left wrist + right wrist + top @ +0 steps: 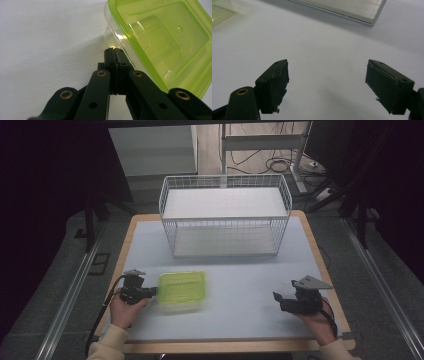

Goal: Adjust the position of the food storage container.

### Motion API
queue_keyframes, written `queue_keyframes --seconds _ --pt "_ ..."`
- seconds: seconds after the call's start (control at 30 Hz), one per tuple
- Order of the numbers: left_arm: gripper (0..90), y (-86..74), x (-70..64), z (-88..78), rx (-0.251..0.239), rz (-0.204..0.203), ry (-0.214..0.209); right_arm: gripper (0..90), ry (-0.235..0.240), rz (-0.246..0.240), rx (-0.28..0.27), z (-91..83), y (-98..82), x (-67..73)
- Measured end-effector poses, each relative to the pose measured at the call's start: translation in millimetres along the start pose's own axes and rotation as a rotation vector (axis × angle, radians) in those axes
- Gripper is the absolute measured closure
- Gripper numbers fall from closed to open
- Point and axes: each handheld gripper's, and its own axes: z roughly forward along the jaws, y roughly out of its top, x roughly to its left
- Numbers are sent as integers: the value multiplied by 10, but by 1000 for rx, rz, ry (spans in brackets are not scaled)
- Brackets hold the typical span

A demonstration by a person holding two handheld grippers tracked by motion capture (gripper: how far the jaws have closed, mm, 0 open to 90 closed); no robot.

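The left gripper (114,51) is pinching the green-lidded container's (182,291) rim with closed jaws; this thin edge grip risks slipping. The right gripper (327,85) is idling open.

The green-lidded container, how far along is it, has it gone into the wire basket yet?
Not yet. Done: the left gripper has shut on the container at its rim. In hand: the container is held near the table's front left, looking blurred in the high view. Probably left: carrying it to the basket, which stands at the back. The right gripper rests open, holding nothing.
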Motion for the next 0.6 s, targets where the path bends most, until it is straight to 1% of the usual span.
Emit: queue_keyframes --seconds 0.03,0.07,0.13,0.17,0.23,0.3,0.33,0.37,0.4,0.43,0.47,0.5,0.53,0.6 --pt "900 2 -11 12 1 -8 -24 188 0 -1 -1 -3 1 1" --pt "900 2 -13 18 6 -5 -31 188 1 -1 -2 -7 2 3" --pt "900 1 -27 32 7 -7 -35 188 1 -1 -2 -4 1 1" --pt "900 3 -30 35 10 -1 -36 188 1 0 -1 -1 1 0" --pt "900 12 -55 40 1 -4 -36 188 1 2 1 1 0 0" --pt "900 28 -109 53 -6 7 -37 188 1 2 2 7 0 8" --pt "900 28 -109 53 -6 7 -37 188 1 2 2 7 0 8" --pt "900 38 -156 67 -3 17 -43 188 3 1 1 4 1 14" --pt "900 38 -156 67 -3 17 -43 188 3 1 1 4 1 14" --pt "900 45 -194 88 -2 19 -55 188 3 2 -3 -4 3 19" --pt "900 45 -194 88 -2 19 -55 188 3 2 -3 -4 3 19" --pt "900 48 -199 103 1 17 -68 188 4 3 -4 -7 3 21" --pt "900 59 -224 131 8 27 -57 188 4 1 -4 -6 2 20" --pt "900 67 -236 142 8 29 -57 188 4 3 -2 -6 1 22"
